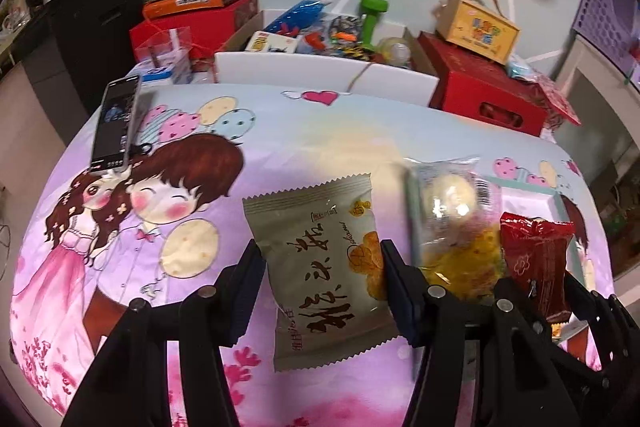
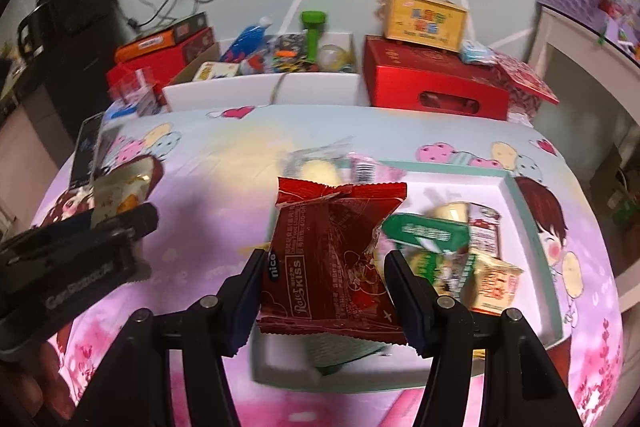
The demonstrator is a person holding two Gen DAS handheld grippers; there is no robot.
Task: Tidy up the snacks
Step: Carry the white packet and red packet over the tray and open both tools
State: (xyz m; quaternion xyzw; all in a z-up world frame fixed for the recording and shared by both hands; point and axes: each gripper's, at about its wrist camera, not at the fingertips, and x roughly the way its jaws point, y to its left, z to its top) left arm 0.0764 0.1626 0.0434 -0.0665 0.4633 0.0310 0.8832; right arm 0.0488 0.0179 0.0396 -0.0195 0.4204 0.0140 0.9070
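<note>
Left wrist: left tool (image 1: 320, 275) grips crinkly beige packet (image 1: 320, 267); right tool (image 2: 326, 281) grips glossy red packet (image 2: 332, 259).

Right tool (image 2: 324, 275) gripping red snack packet (image 2: 332, 259), above white tray (image 2: 516, 211) of snacks

Beige snack packet (image 1: 320, 267), dark calligraphy and orange biscuit print, held lengthwise above the cartoon tablecloth (image 1: 160, 155). Red foil packet (image 2: 332, 259), crinkled, top seam up, held over the near-left corner of the white tray (image 2: 520, 211). Tray holds green, red-white and yellow packets (image 2: 460, 251); a clear-wrapped pastry (image 1: 448, 203) lies at its left edge.
</note>
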